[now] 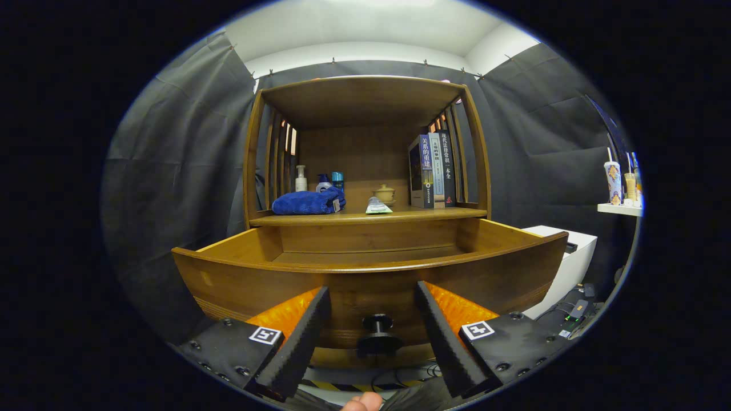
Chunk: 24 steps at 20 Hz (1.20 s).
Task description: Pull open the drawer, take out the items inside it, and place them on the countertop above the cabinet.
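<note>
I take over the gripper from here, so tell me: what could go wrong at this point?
1. The gripper is open with the drawer knob between its fingers, untouched; closing off-centre could slip off.
2. The blue towel and small packet sit at the countertop edge; reaching in could knock them off.

Hand-held gripper (pixel 374 319) fingers spread w/ drawer (pixel 365 268) knob (pixel 377 334) between, untouched; drawer pulled open.
</note>
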Tool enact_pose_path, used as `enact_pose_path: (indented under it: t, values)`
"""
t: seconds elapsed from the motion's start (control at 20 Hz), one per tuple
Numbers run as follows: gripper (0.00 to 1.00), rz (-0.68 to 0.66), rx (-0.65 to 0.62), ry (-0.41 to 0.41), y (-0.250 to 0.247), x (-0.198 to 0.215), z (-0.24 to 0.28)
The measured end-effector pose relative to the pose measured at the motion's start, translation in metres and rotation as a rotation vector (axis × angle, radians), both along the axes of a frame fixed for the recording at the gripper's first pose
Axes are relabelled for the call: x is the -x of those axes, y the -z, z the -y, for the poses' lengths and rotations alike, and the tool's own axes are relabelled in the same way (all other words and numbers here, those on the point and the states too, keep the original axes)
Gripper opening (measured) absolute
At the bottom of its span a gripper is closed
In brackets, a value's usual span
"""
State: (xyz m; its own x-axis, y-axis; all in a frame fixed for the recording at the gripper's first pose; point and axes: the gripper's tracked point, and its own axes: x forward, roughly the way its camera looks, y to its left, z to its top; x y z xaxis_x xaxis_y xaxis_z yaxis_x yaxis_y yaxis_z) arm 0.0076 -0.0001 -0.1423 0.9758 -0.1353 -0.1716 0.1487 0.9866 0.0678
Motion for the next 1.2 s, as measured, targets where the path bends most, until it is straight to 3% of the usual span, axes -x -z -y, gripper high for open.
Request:
enact_pose_path:
  t: [0.15, 0.65, 0.85, 1.2]
  values:
    - [0.98, 0.091, -0.046, -0.007, -0.028, -0.020, -0.004]
    - [0.99, 0.072, -0.010, -0.011, -0.015, -0.097, 0.008]
    - [0.99, -0.017, -0.006, -0.020, 0.021, -0.127, 0.012]
    - [0.99, -0.029, 0.008, -0.022, 0.030, -0.176, 0.018]
